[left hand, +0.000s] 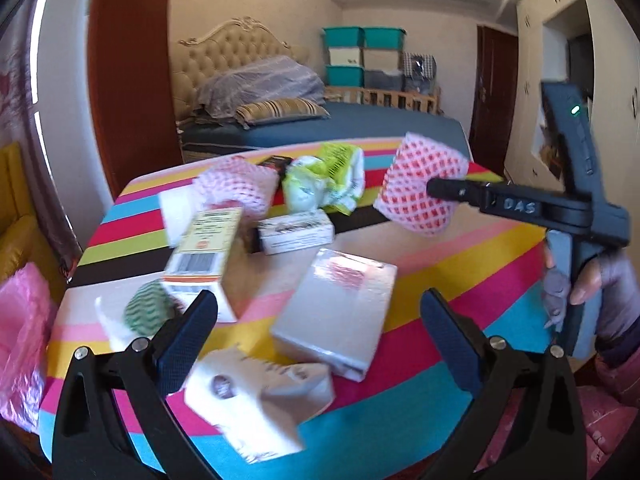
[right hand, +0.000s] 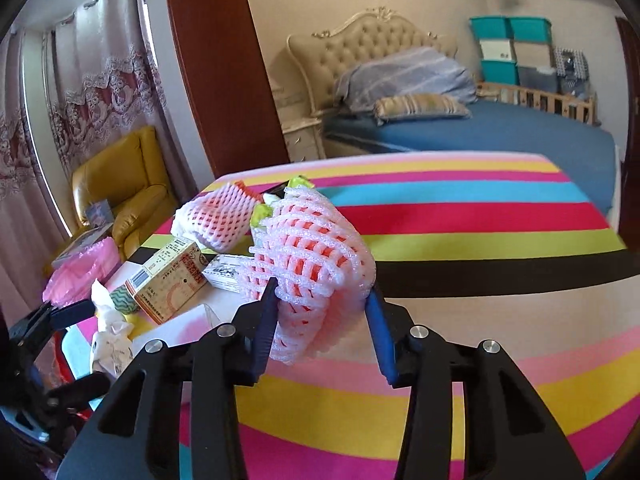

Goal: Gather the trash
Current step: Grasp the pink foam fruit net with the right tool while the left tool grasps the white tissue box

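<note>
Covering the table (right hand: 460, 240) is a cloth in bold stripes: pink, yellow, cyan, red, lime, black and pale beige. Room beyond, at 12 o'clock: bed with tufted cream headboard (right hand: 360, 40), blue sheet, striped pillow, grey-blue quilt. Teal storage bins (left hand: 362, 54) stacked at 1 o'clock against the far wall. Yellow armchair (right hand: 124, 184) and lace curtains (right hand: 92, 92) at 9 to 10 o'clock in the right wrist view.

Trash on the cloth, clustered toward 10 o'clock of the right wrist view: second pink foam net (right hand: 218, 220), orange-and-cream carton (right hand: 168, 280), small white printed box (left hand: 296, 234), silver-wrapped flat box (left hand: 340, 312), crumpled white paper (left hand: 260, 396), green-and-white wrapper (left hand: 328, 182). Pink plastic bag (left hand: 22, 340) at 9 o'clock off the table edge.

Right gripper (right hand: 324, 320): jaws drawn in and clamped on the pink foam fruit net (right hand: 312, 256), which sits raised off the cloth, squeezed between both pads. Left gripper (left hand: 316, 340): jaws wide apart, nothing between them, above the silver-wrapped box and the paper.

Hard to make out: the left wrist view is motion-blurred, so box print is unreadable. A dark item behind the wrapper is mostly hidden. The person shows only as a hand (left hand: 588, 280) and sleeve at 3 o'clock.
</note>
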The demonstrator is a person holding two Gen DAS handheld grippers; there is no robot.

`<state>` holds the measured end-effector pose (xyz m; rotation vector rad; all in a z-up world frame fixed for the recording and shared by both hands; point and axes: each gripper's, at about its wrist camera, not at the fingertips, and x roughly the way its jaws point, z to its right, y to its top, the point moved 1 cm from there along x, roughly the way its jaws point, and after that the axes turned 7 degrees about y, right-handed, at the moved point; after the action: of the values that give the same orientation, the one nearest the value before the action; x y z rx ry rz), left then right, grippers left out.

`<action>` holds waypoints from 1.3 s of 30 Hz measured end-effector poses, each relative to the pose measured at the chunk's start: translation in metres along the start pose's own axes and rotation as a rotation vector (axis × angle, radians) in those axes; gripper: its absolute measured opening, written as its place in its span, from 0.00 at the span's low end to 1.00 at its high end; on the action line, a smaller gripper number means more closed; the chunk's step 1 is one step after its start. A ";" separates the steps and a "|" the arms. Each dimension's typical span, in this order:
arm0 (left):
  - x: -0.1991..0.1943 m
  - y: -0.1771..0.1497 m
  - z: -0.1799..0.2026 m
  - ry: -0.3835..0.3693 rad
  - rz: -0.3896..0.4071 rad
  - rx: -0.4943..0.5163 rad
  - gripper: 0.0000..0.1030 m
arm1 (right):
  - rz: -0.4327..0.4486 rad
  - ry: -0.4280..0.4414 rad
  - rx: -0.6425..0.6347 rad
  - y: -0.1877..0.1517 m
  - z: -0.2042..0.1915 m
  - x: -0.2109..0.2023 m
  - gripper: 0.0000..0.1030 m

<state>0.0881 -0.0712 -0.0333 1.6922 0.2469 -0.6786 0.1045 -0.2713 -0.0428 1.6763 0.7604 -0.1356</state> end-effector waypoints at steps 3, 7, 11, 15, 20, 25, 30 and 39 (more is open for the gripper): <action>0.022 0.002 0.015 0.002 -0.046 0.024 0.95 | 0.028 -0.038 -0.047 -0.005 -0.001 -0.014 0.41; 0.051 0.002 0.021 0.027 -0.113 0.040 0.95 | 0.044 -0.059 -0.094 -0.016 -0.002 -0.028 0.41; 0.073 0.001 0.020 0.023 -0.197 0.046 0.95 | 0.051 -0.056 -0.064 -0.026 0.010 -0.037 0.41; 0.077 -0.004 0.031 0.016 -0.216 0.091 0.87 | 0.053 -0.048 -0.030 -0.031 0.021 -0.039 0.41; 0.081 -0.003 0.040 -0.009 -0.193 0.081 0.73 | 0.052 -0.042 -0.023 -0.034 0.023 -0.038 0.41; 0.077 0.010 0.043 -0.014 -0.112 0.056 0.72 | 0.069 -0.071 -0.018 -0.035 0.029 -0.043 0.41; 0.061 0.021 0.037 -0.013 -0.026 -0.008 0.71 | 0.088 -0.099 -0.025 -0.036 0.031 -0.050 0.41; 0.032 0.017 0.023 0.006 0.055 -0.072 0.71 | 0.068 -0.105 -0.116 -0.041 0.008 -0.046 0.41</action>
<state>0.1153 -0.1036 -0.0391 1.6265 0.2261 -0.6171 0.0490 -0.2953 -0.0571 1.5702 0.6209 -0.1285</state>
